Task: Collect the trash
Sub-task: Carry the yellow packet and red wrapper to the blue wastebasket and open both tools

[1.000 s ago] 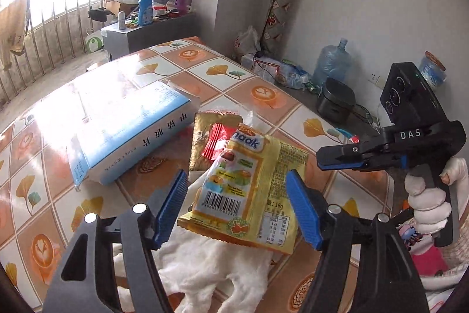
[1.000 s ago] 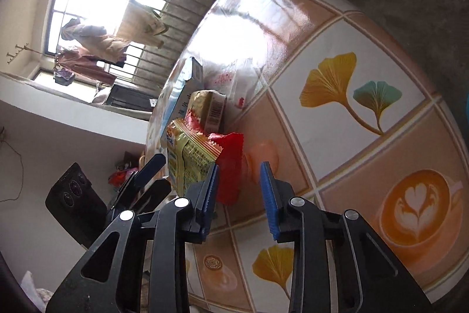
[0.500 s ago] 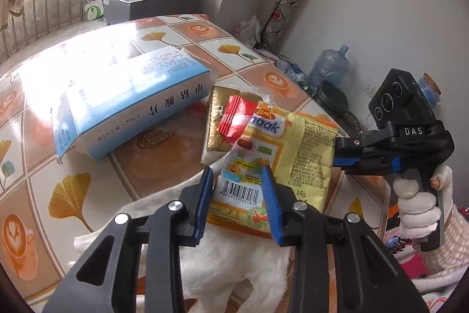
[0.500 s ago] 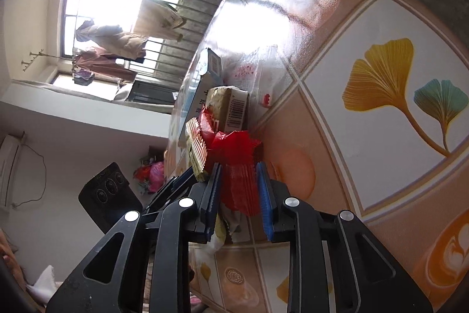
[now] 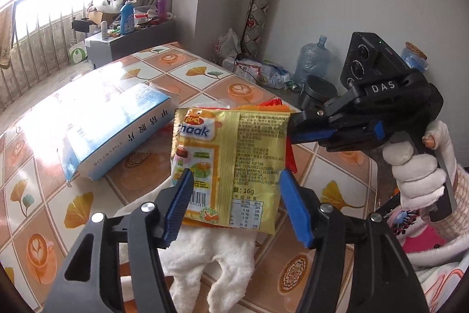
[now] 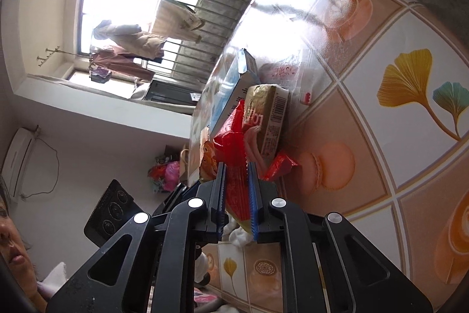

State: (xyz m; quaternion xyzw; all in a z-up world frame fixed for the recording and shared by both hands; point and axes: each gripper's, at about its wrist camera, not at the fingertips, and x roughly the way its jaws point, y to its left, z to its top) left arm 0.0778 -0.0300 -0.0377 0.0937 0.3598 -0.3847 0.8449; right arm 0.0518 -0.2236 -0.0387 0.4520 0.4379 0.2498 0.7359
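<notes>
The yellow packet (image 5: 231, 166) hangs upright in the left wrist view, long axis vertical, lifted off the table (image 5: 205, 78). Its lower half sits between the fingers of the left gripper (image 5: 234, 204). That gripper's jaws have just been opening, and both blue pads stand clear of the packet's edges, so it is released. The right gripper (image 5: 296, 128) reaches in level from the packet's right side and meets its upper right corner, where a red wrapper (image 5: 290, 157) shows behind it. A blue-and-white box (image 5: 117, 131) lies on the table to the packet's left.

In the right wrist view, the right gripper (image 6: 237, 189) has just been closing and is clenched on the red wrapper (image 6: 234, 154), which fills the narrow gap between its pads. The packet (image 6: 206, 157) peeks out just left of that wrapper; whether the pads also pinch it I cannot tell. A gold pack (image 6: 266, 119) lies beyond. Judged from this, the right gripper carries the bundle; the left is nearest the packet's bottom edge.
</notes>
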